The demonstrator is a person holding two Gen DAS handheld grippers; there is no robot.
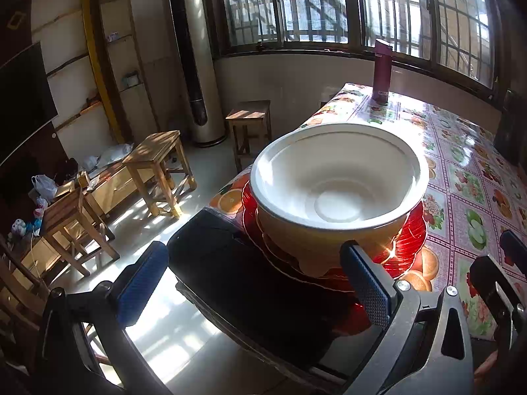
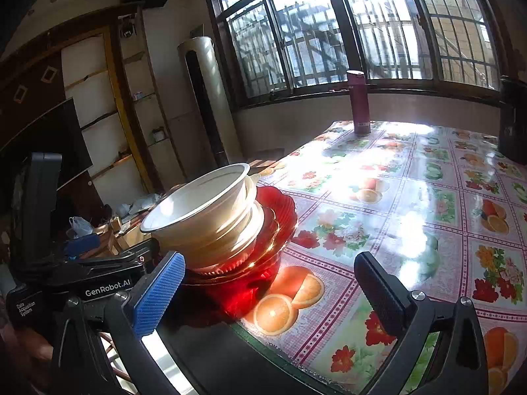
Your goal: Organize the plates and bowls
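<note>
Now the white bowls [image 2: 204, 210] sit nested, tilted, on red glass plates [image 2: 276, 217] at the worktop [image 2: 411, 204] corner. Left tongs [image 1: 253, 279] and right tongs [image 2: 270, 293] both gape wide, holding nothing, near the stack.

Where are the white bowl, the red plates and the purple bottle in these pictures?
white bowl [image 1: 336, 177]: left wrist view, on its inner wall.
red plates [image 2: 280, 207]: right wrist view, on the raised right rim of the stack.
purple bottle [image 2: 359, 105]: right wrist view, on the middle of its body.
</note>
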